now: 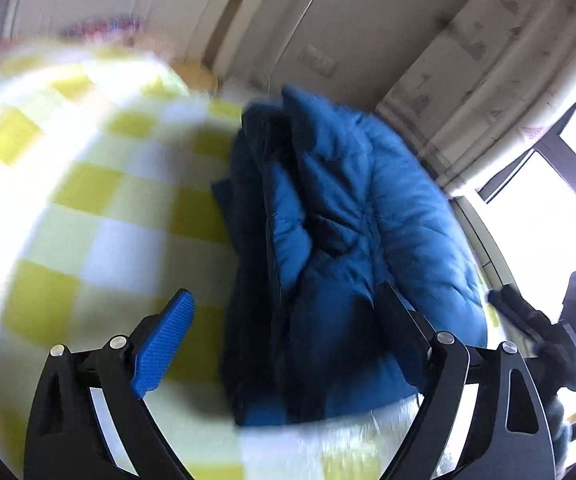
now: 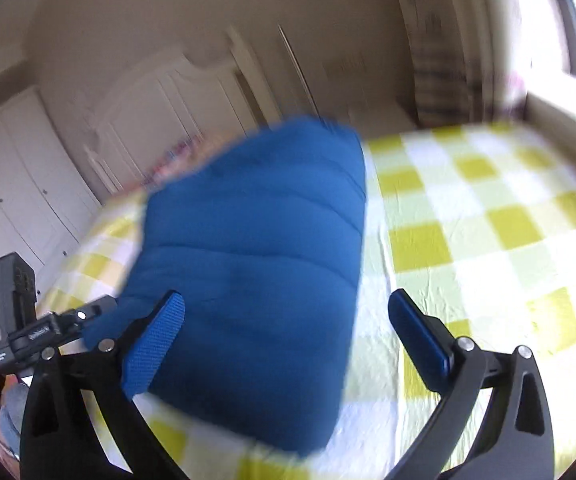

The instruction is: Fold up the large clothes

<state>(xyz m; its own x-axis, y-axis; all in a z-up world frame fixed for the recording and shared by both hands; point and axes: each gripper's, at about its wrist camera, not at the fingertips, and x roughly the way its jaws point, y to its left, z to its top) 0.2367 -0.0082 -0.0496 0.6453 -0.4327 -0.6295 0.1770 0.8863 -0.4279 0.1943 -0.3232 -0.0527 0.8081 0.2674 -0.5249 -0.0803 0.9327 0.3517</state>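
A blue padded jacket (image 1: 339, 240) lies folded into a thick bundle on a bed with a yellow and white checked sheet (image 1: 100, 208). My left gripper (image 1: 288, 316) is open above the bundle's near end, holding nothing. In the right wrist view the jacket (image 2: 256, 264) shows a smooth quilted side, and my right gripper (image 2: 288, 320) is open over its near edge, empty. The left gripper also shows in the right wrist view (image 2: 48, 328) at the jacket's left side. Both views are blurred by motion.
White wardrobe doors (image 2: 20, 184) and a white headboard (image 2: 160, 108) stand behind the bed. A curtain (image 1: 487, 64) and a bright window (image 1: 547, 216) are on the right. The checked sheet (image 2: 487, 220) spreads wide to the jacket's right.
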